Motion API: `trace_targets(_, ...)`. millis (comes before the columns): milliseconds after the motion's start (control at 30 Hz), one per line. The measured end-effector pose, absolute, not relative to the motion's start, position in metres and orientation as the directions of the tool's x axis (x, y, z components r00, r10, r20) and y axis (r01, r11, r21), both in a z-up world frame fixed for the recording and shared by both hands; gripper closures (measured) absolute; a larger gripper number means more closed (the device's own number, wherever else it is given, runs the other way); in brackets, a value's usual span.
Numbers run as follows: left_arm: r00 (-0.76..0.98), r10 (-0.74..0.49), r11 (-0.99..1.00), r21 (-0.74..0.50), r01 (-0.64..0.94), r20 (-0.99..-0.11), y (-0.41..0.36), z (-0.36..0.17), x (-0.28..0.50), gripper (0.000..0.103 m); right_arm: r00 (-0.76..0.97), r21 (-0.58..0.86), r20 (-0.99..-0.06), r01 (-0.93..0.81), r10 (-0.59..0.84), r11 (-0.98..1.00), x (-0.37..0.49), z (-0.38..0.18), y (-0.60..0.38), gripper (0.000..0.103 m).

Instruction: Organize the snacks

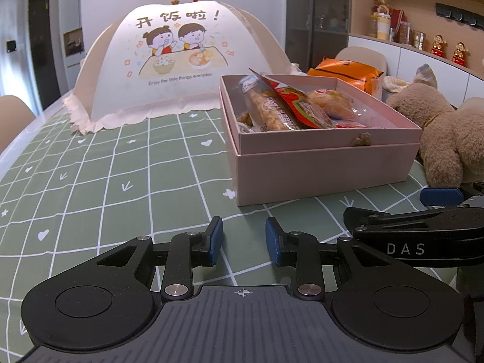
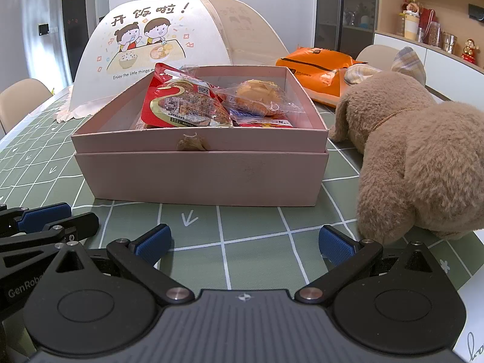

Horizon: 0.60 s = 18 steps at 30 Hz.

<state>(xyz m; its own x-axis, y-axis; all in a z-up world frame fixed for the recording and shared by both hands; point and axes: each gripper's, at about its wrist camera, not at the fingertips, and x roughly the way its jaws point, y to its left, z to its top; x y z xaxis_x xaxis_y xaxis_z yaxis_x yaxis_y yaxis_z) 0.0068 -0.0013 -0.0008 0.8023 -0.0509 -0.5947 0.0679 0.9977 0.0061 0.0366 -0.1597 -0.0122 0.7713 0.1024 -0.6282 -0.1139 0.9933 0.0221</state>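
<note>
My right gripper [image 2: 244, 243] gaped wide and empty before the pink box [image 2: 201, 178]; my left gripper [image 1: 244, 242] sat half-open, empty too. Inside the box, the red snack packet [image 2: 184, 103] looked light, crinkly, slippery; I'd pinch its edge. The plush dog [image 2: 423, 166] crowded the box's right side.

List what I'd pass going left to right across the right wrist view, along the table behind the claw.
Beige chair → domed food cover → pink box holding snacks → orange bag → plush dog.
</note>
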Motion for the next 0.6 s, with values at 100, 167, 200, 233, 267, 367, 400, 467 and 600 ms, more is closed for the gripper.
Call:
trace_targets(100,0.802,-0.051,0.998,0.005,0.068,-0.595,-0.0012,-0.0007,0.0068,0.068,0.771,0.022,-0.628,-0.114,0.102,0.993,0.0365,-0.0122,-0.1596,0.0)
trace_targets(167,0.802,-0.051,0.998,0.006,0.068,-0.595,-0.0013,-0.0008,0.0068,0.068,0.771,0.022,-0.628,-0.114,0.102,0.993,0.0365,-0.0121,-0.1597,0.0)
trace_targets(200,0.802,-0.051,0.998,0.006,0.068,-0.595,-0.0013,-0.0008,0.0068,0.068,0.771,0.022,-0.628,-0.114,0.102,0.993,0.0365,-0.0121,-0.1596,0.0)
trace_targets(233,0.802,-0.051,0.998,0.005,0.068,-0.595,-0.0013,-0.0007,0.0068,0.068,0.771,0.022,-0.628,-0.114,0.102,0.993,0.0365,-0.0121,-0.1596,0.0)
trace_targets(267,0.802,-0.052,0.998,0.004,0.068,-0.595,-0.0012,-0.0007,0.0068,0.068,0.771,0.022,-0.628,-0.114,0.102,0.993,0.0365,-0.0121,-0.1596,0.0)
trace_targets(367,0.802,-0.054,0.998,0.001,0.068,-0.595,-0.001,-0.0005,0.0066,0.068,0.771,0.022,-0.628,-0.114,0.102,0.993,0.0364,-0.0121,-0.1596,0.0)
trace_targets(400,0.802,-0.054,0.998,0.001,0.068,-0.595,-0.0011,-0.0003,0.0065,0.068,0.771,0.022,-0.628,-0.114,0.102,0.993,0.0363,-0.0121,-0.1595,0.0)
trace_targets(467,0.802,-0.054,0.998,0.001,0.068,-0.595,-0.0009,-0.0004,0.0066,0.068,0.771,0.022,-0.628,-0.114,0.102,0.993,0.0364,-0.0122,-0.1595,0.0)
trace_targets(600,0.802,-0.053,0.998,0.001,0.067,-0.595,-0.001,-0.0003,0.0067,0.068,0.771,0.022,-0.628,-0.114,0.102,0.993,0.0364,-0.0122,-0.1595,0.0)
